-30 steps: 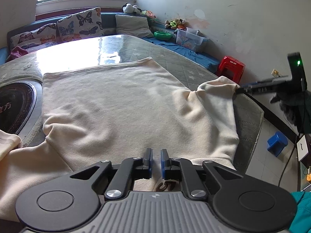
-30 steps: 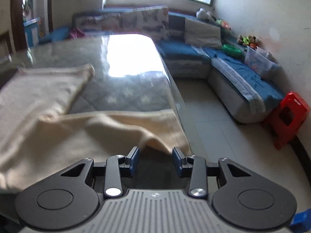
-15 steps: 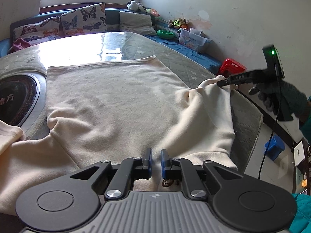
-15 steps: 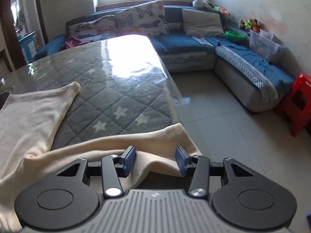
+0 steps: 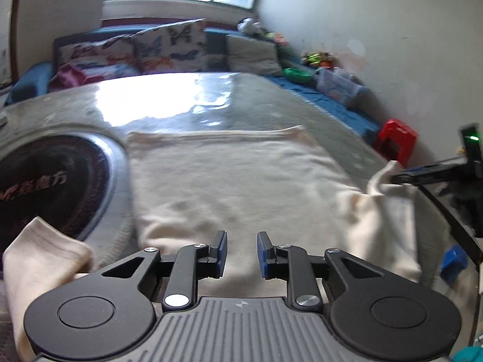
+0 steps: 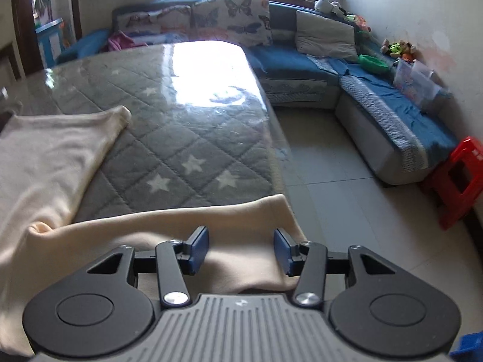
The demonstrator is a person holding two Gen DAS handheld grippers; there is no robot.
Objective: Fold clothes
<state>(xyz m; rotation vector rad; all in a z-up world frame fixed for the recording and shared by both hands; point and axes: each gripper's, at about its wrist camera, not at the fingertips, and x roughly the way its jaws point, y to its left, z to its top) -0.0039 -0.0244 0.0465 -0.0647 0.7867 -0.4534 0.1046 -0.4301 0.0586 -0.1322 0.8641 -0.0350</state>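
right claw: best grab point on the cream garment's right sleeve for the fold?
Take the cream knit garment by its right sleeve's cuff end, draped at the grey star-quilted table edge. Come in from the table's right side, over the edge: the open right claw already straddles the sleeve there, so one finger can probably slide underneath.

This is a home living room. A blue corner sofa (image 6: 302,60) runs along the window wall and the side wall, carrying butterfly-print cushions (image 6: 232,18), a grey pillow (image 6: 324,40) and soft toys (image 6: 327,3). A clear plastic toy box (image 6: 418,83) sits on the sofa, and a red plastic stool (image 6: 459,181) stands on the tiled floor (image 6: 332,181). The table (image 6: 181,138) wears a quilted grey star-patterned cover under clear plastic.
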